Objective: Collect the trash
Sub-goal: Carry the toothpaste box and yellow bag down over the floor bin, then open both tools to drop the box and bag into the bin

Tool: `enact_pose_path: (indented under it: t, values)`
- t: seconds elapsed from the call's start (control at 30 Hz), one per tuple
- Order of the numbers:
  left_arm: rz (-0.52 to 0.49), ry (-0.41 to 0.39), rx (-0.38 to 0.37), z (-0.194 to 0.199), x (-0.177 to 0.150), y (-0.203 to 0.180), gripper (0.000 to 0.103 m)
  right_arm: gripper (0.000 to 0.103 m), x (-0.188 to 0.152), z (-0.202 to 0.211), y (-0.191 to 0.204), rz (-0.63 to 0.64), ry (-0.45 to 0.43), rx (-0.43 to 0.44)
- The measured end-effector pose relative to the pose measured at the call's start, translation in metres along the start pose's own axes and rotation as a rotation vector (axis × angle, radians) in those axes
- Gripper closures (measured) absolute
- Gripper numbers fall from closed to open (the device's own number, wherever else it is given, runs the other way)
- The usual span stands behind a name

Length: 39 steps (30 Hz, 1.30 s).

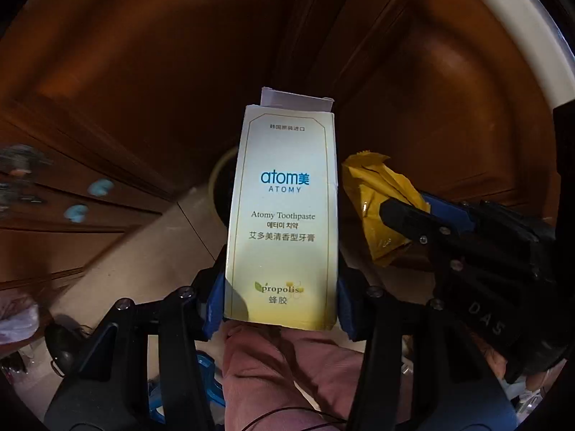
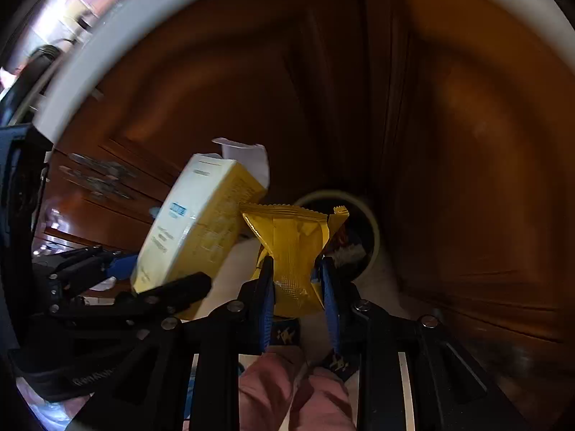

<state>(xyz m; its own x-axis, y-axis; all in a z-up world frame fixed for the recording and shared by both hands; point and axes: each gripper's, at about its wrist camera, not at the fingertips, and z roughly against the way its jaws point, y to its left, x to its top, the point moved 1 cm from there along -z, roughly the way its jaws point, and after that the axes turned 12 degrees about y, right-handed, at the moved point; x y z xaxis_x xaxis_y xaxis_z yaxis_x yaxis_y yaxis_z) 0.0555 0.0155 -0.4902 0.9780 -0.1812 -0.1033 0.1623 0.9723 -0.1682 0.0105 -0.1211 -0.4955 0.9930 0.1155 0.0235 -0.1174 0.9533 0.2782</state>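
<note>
Holding two bits of trash, one in each gripper, above a pale floor and in front of dark brown wood doors.

Far left in the left view: wood drawers with two light blue spots, all blurry.

Next, in the middle: left gripper, with blue pads pressed on both sides of a box. Gripping the low end of it. Standing straight up, pale yellow, with "Atomy Toothpaste" and "propolis" printed on the front. White flap open at the top end. Pink sleeve under the box.

Behind the box, down on the floor: part of a round bin with a pale rim.

To the right of the box: yellow wrapper, crinkled, pinched in the right gripper, which comes in from the right edge.

In the right view, left to right: left gripper with the box tilted, then the right gripper, squeezed nearly closed on the waist of the wrapper. Wrapper top fanned out, with a jagged edge, just beside the box corner. Past the wrapper: the bin, dark inside, with some white and brown trash in it. Wrapper and box both up in the air, not in the bin.

Pink cloth at the bottom, between the black arms of the tool.
</note>
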Motion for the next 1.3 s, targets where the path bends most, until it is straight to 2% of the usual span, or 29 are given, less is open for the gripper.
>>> enact_pose_path:
  t: [0.2,0.33,0.43,0.53,0.57,0.7,0.8,0.87,0.9,1.07,1.3]
  values:
    - [-0.001,0.046,0.02,-0.106,0.034,0.024,0.056,0.079,0.007,-0.113,-0.033,-0.096,0.067,0.015]
    - [-0.022,0.067,0.071,-0.164,0.055,0.035,0.056,0.079,0.018,-0.181,-0.059,-0.164,0.078,0.011]
    - [-0.047,0.073,0.078,-0.194,0.07,0.041,0.056,0.077,0.031,-0.215,-0.068,-0.18,0.084,-0.006]
    - [-0.07,0.082,0.103,-0.216,0.08,0.045,0.053,0.065,0.039,-0.235,-0.07,-0.197,0.064,-0.005]
    - [-0.073,0.084,0.11,-0.221,0.082,0.046,0.053,0.064,0.041,-0.241,-0.072,-0.207,0.061,-0.002]
    - [-0.062,0.073,0.129,-0.226,0.089,0.056,0.04,0.061,0.041,-0.254,-0.075,-0.242,0.075,-0.016]
    - [-0.053,0.053,0.13,-0.217,0.089,0.067,0.036,0.06,0.038,-0.252,-0.074,-0.256,0.079,-0.016]
    - [-0.047,0.042,0.133,-0.212,0.089,0.067,0.034,0.059,0.05,-0.243,-0.079,-0.26,0.081,-0.016]
    - [-0.044,0.038,0.133,-0.207,0.088,0.068,0.034,0.059,0.05,-0.239,-0.077,-0.261,0.08,-0.011]
    - [-0.039,0.013,0.135,-0.184,0.077,0.073,0.034,0.041,0.052,-0.223,-0.073,-0.249,0.065,-0.002]
    - [-0.009,-0.016,0.13,-0.149,0.062,0.069,0.034,0.04,0.047,-0.196,-0.059,-0.228,0.043,-0.005]
